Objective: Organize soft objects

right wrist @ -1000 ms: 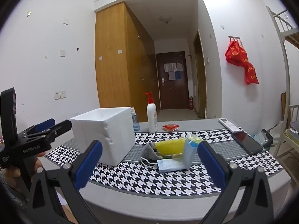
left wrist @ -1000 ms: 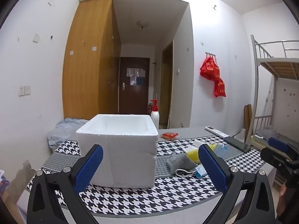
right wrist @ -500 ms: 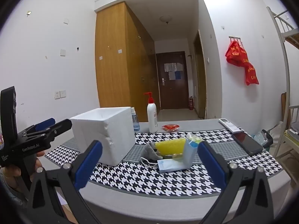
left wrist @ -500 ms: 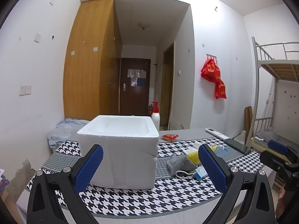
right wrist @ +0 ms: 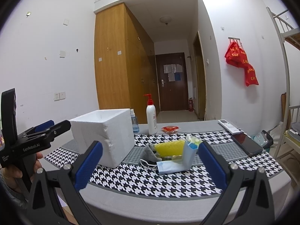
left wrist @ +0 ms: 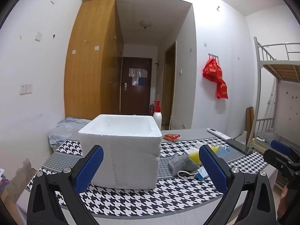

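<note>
Two views cover the scene, and the left wrist one comes first. The left tongs (left wrist: 151,164) hang above the near edge of the counter (left wrist: 168,198), their blue pads spread wide with nothing between them. A white foam box (left wrist: 121,150) stands straight ahead on the houndstooth cloth, open at the top, and serves as the landmark. Just right of the box lies a grey fabric mask (left wrist: 181,162) with white ear loops, and a yellow sponge (left wrist: 194,156) sits against the mask's far side. Behind the box's right corner stands a pump bottle (left wrist: 157,115) with a red top, and a red packet (left wrist: 171,136) lies right of that. The right tongs (left wrist: 281,155) show at the far right edge, well apart from the box.

From the right wrist, the right tongs (right wrist: 150,162) are also wide open and hold nothing. The foam box (right wrist: 105,135) sits left of centre; the grey mask (right wrist: 149,152), the yellow sponge (right wrist: 169,148) and a light blue tissue pack (right wrist: 178,161) cluster just to its right. A dark phone (right wrist: 246,144) and a white remote (right wrist: 228,126) lie further right of the box. The left tongs (right wrist: 50,128) hover left of the box, gripped by a hand (right wrist: 15,170); their gap cannot be judged from this side.
</note>
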